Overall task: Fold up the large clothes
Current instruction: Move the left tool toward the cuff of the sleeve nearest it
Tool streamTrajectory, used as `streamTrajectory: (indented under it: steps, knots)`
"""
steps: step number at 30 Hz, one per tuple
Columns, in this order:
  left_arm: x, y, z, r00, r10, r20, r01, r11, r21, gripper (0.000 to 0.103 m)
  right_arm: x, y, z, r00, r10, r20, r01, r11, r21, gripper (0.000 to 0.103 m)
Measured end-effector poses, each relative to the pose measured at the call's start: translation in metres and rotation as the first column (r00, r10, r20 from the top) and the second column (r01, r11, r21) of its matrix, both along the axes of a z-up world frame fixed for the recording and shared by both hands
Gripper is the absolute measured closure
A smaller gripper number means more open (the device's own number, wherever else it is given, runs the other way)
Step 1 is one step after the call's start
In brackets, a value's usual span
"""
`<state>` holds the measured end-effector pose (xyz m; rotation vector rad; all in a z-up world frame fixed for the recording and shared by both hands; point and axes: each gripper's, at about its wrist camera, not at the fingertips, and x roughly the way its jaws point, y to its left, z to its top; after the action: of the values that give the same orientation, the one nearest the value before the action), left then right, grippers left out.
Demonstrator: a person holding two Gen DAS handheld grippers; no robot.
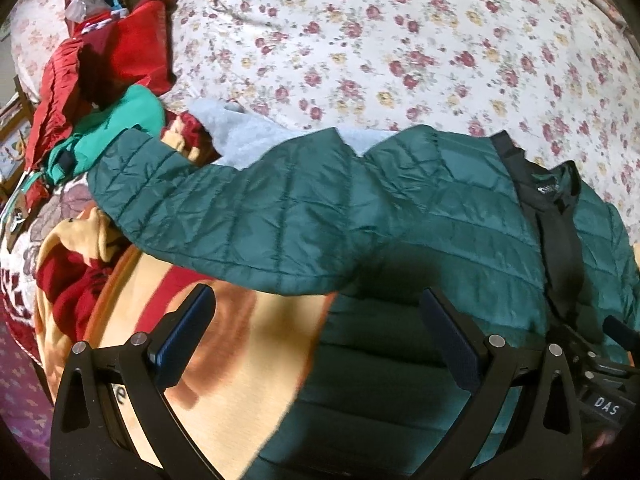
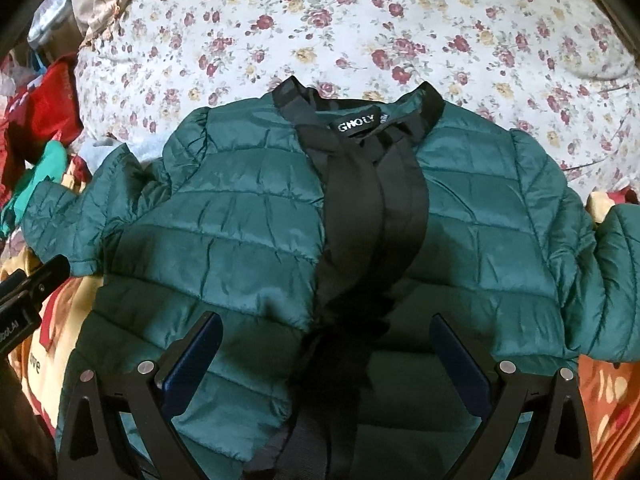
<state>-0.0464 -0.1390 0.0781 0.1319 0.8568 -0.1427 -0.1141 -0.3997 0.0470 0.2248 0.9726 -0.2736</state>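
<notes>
A dark green quilted puffer jacket (image 2: 248, 216) with a black front placket and black collar lies front-up and spread flat on a bed covered by a white sheet printed with red and yellow roses (image 2: 360, 20). The collar points to the far side; a label inside it reads "GHOLY". Both sleeves extend outward, the left one (image 1: 224, 208) reaching over a grey fleece item (image 1: 256, 136) and toward a pile of red, green and yellow garments (image 1: 100, 92) at the left edge of the bed. The jacket's near portion overlaps an orange and cream patterned blanket (image 1: 224, 360).

The left gripper (image 1: 318, 340) hovers above the jacket's near left edge, its jaws spread wide with nothing between them. The right gripper (image 2: 326, 356) sits over the jacket's near centre, above the black placket (image 2: 372, 208), jaws likewise wide apart and holding nothing. Contact with the fabric cannot be confirmed for either gripper.
</notes>
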Motion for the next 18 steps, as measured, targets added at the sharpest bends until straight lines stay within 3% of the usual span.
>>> streamTrajectory:
  steps: [9, 18]
  knots:
    - [0.029, 0.040, -0.002, 0.997, 0.080, 0.000, -0.080, 0.996, 0.047, 0.001, 0.007, 0.005, -0.005, 1.000, 0.016, -0.014, -0.016, 1.000, 0.005, 0.001]
    - [0.085, 0.119, 0.007, 0.974, 0.226, -0.024, -0.226, 0.974, 0.012, 0.001, 0.006, 0.007, -0.004, 1.000, 0.020, -0.010, -0.020, 0.999, 0.034, 0.001]
